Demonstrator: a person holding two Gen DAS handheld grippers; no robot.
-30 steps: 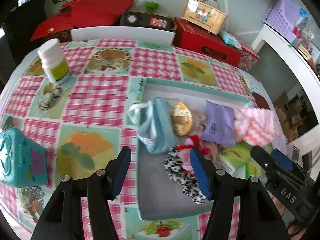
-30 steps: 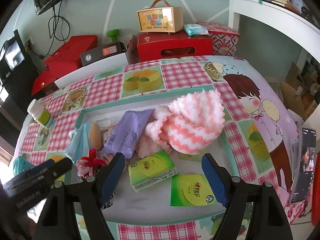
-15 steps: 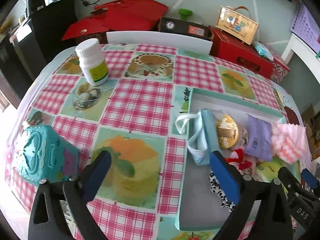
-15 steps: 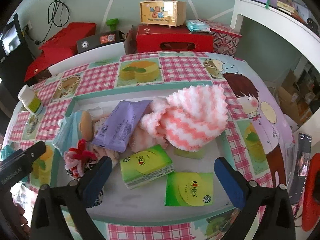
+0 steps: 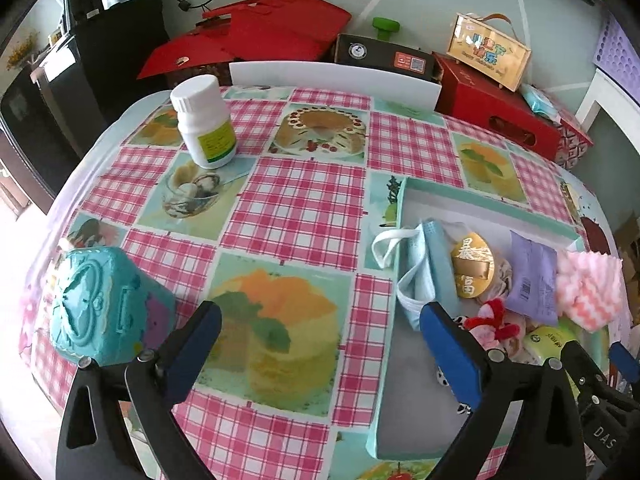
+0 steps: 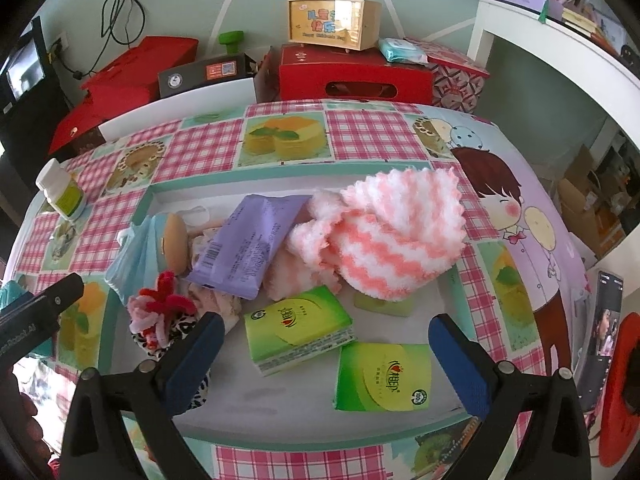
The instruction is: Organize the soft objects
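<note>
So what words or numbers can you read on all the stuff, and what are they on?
"DAS": on the right hand-held gripper.
"Robot.AI": on the left hand-held gripper, start hidden.
"100": on the flat green tissue pack.
Gold round tag: Chinese characters.
Purple packet and white bottle: print too small.

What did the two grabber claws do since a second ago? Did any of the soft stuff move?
Both the left gripper and the right gripper opened wide, holding nothing. The left one swung away from the tray, toward the checked tablecloth. The soft things stayed put.
</note>
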